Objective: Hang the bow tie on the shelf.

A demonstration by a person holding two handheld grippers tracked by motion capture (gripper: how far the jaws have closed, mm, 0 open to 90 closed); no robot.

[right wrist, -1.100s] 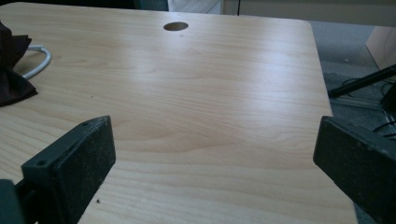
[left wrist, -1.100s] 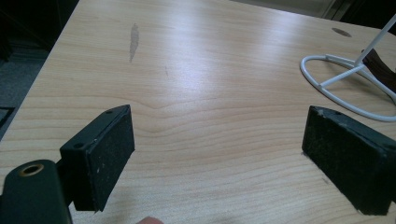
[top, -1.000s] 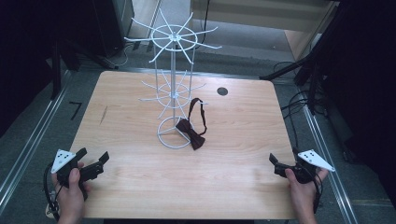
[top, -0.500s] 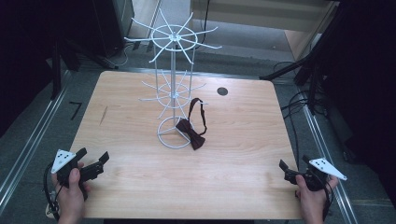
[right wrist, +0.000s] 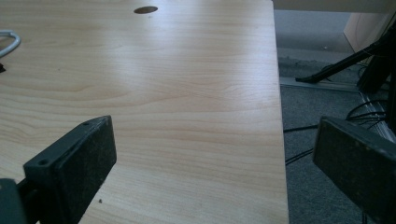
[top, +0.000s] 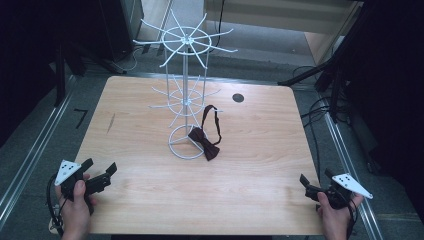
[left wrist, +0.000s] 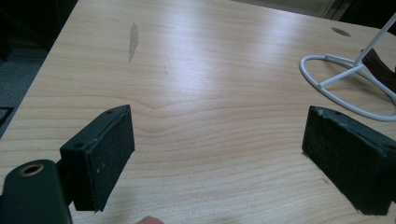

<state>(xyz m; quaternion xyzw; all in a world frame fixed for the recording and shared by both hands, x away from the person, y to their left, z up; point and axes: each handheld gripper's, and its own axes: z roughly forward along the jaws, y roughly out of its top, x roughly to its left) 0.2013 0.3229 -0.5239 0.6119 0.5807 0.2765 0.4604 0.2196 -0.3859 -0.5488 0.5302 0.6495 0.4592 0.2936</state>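
Note:
A white wire display stand (top: pixel 185 95) with spoke arms rises from a ring base (left wrist: pixel 345 88) near the middle of the wooden table (top: pixel 250 150). A dark brown bow tie (top: pixel 206 141) with its strap looped upward lies on the base's right side. My left gripper (top: pixel 99 171) is held open over the table's front left corner, nothing between its jaws (left wrist: pixel 219 163). At the front right corner my right gripper (top: pixel 316 182) is open and empty too, its jaws straddling the table's right edge (right wrist: pixel 215 172).
A small round dark hole (top: pixel 238 98) sits in the table top at the back right. Metal rails (top: pixel 30 155) run along both sides of the table on the grey floor. Cables (top: pixel 320 107) and a black stand leg lie to the right.
My right gripper has drawn back toward the front right corner, ending partly over the table's edge. The left gripper, stand and bow tie have stayed put.

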